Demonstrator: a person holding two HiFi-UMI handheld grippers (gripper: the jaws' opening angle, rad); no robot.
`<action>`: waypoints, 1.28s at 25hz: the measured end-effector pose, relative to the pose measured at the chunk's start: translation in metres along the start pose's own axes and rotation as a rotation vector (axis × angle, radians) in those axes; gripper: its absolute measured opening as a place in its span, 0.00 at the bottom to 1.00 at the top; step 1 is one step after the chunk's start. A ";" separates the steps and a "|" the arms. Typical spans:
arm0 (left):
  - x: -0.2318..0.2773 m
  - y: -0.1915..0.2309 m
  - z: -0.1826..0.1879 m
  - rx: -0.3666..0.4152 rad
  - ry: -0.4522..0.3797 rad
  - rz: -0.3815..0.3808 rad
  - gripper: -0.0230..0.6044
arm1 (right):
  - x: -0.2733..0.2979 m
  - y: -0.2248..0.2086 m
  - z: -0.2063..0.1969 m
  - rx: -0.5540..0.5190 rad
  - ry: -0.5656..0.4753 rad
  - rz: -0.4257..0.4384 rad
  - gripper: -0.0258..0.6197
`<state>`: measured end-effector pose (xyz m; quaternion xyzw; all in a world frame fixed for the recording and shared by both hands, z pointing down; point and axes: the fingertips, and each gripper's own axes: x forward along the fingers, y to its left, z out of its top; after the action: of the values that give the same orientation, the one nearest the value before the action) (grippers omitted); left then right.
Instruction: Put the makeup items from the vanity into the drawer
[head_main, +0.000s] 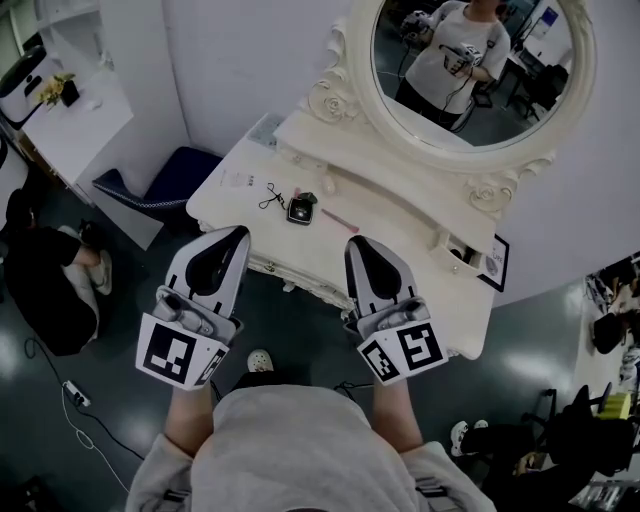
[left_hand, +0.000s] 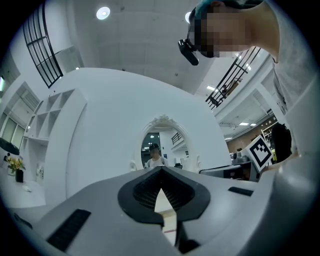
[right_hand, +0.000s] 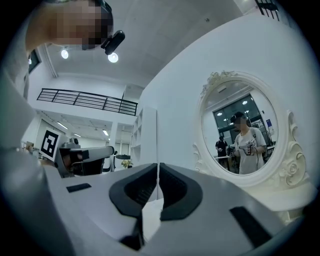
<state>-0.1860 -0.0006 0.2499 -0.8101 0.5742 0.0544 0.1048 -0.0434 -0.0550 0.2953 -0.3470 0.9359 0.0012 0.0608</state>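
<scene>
On the white vanity (head_main: 400, 215) lie a black compact (head_main: 299, 210), a pink stick (head_main: 340, 221) and a thin black cord (head_main: 271, 196). Both grippers hover side by side over the vanity's near edge, pointing at the mirror. My left gripper (head_main: 238, 233) is shut and empty, just near-left of the compact. My right gripper (head_main: 356, 243) is shut and empty, just near-right of the pink stick. The left gripper view shows the left gripper (left_hand: 161, 169) with jaws meeting at the tip. In the right gripper view the right gripper (right_hand: 158, 166) is likewise shut. The vanity's front is hidden beneath the grippers.
An oval ornate mirror (head_main: 545, 130) stands at the vanity's back. A small framed card (head_main: 494, 262) and a small object (head_main: 457, 250) sit at its right end. A blue chair (head_main: 165, 183) stands to the left. A person (head_main: 40, 285) sits on the floor at far left.
</scene>
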 end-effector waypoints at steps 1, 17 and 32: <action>0.002 0.005 0.000 -0.002 -0.008 -0.006 0.06 | 0.004 0.001 -0.002 -0.001 0.002 -0.005 0.08; 0.023 0.045 -0.023 -0.043 -0.017 -0.128 0.06 | 0.037 0.011 -0.024 0.002 0.028 -0.111 0.08; 0.081 0.067 -0.039 -0.061 -0.003 -0.150 0.06 | 0.085 -0.031 -0.044 0.021 0.099 -0.108 0.08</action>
<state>-0.2231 -0.1056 0.2639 -0.8537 0.5097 0.0652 0.0846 -0.0923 -0.1361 0.3307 -0.3959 0.9176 -0.0293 0.0180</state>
